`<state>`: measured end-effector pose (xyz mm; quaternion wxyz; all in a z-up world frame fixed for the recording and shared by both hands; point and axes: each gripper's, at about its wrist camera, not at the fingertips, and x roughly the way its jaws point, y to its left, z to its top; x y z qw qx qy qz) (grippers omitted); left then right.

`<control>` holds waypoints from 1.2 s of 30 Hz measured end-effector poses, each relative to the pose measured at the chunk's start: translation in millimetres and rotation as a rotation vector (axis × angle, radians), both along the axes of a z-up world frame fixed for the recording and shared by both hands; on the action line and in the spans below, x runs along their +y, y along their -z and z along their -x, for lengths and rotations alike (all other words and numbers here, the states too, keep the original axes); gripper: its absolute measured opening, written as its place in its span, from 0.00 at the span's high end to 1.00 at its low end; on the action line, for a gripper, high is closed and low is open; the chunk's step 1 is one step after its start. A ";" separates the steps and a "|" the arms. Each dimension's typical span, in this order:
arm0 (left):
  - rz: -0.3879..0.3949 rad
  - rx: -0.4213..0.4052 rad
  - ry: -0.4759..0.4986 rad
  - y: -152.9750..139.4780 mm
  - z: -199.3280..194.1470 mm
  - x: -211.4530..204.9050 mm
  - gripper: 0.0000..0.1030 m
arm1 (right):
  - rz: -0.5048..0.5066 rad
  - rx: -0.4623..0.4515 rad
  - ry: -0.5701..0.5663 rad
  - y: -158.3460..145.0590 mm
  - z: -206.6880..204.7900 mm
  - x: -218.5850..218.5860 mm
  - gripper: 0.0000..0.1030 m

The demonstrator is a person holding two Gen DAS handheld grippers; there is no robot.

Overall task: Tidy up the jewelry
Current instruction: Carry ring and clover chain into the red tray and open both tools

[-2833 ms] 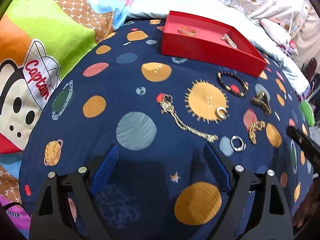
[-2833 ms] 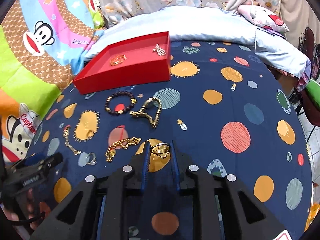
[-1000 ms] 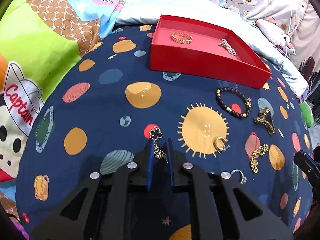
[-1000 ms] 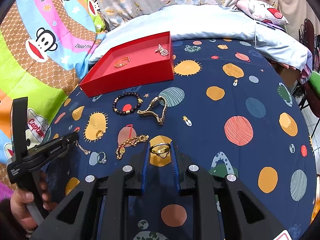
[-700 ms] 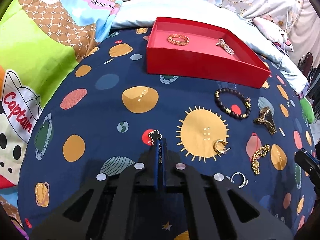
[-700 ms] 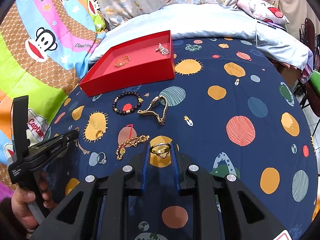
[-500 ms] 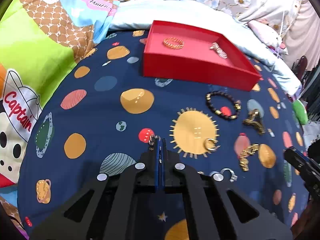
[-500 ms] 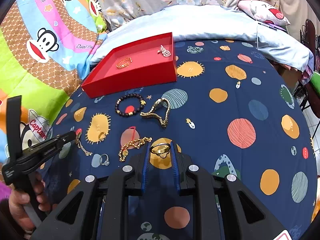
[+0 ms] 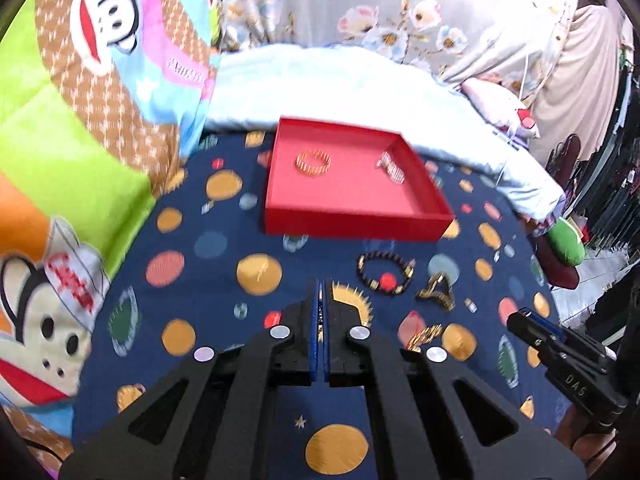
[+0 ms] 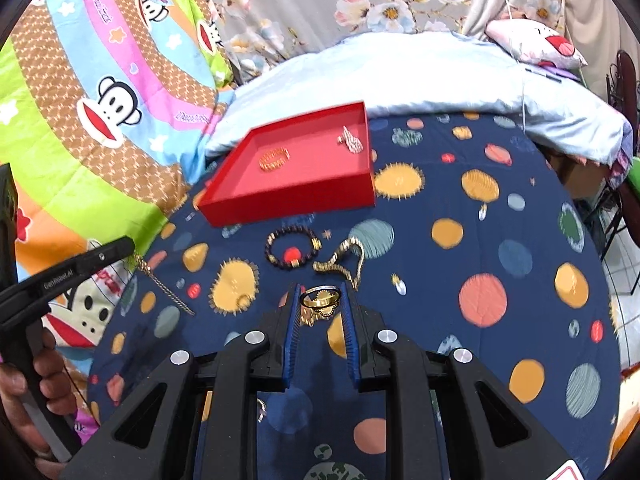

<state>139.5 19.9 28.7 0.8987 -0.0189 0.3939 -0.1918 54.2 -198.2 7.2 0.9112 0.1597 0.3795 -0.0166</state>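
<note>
Left gripper [image 9: 320, 292] pinched on gold chain [image 10: 162, 282], which dangles from the tips above navy cloth [image 10: 460, 200]; right gripper [image 10: 320, 300] clamps gold ring [image 10: 320, 298] between blue pads; red tray [image 9: 352, 226] lies beyond both

A navy sheet [image 9: 192, 264] printed with orange, teal and coral planets covers the bed. At 9 to 11 o'clock lies a bright quilt [image 10: 92, 92] with cartoon monkey faces on green, pink, blue and brown bands. A pale blue blanket [image 10: 420, 80] is bunched at 12 o'clock, with grey floral fabric [image 10: 320, 8] behind it. At 1 o'clock sits a white cushion [image 10: 536, 44] with a red patch.
</note>
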 end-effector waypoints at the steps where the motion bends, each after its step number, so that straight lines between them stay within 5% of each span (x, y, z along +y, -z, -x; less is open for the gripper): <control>1: 0.006 -0.017 0.006 -8.8 -2.0 -1.8 1.00 | -0.003 -0.008 -0.002 -4.3 -1.5 -1.8 0.82; 8: 0.035 -0.119 0.034 -54.2 -27.1 -18.3 1.00 | -0.013 -0.088 -0.018 -40.3 -29.4 -18.7 0.82; 16: 0.028 -0.201 0.029 -79.3 -92.9 -48.3 1.00 | 0.015 -0.122 -0.038 -56.2 -107.3 -32.1 0.82; 26: -0.010 -0.141 -0.021 -36.9 -173.1 -70.6 1.00 | -0.046 -0.031 -0.056 -11.0 -204.6 -45.7 0.82; 36: -0.051 -0.055 -0.057 12.5 -210.5 -79.4 0.98 | -0.037 0.022 -0.066 27.0 -240.0 -42.9 0.79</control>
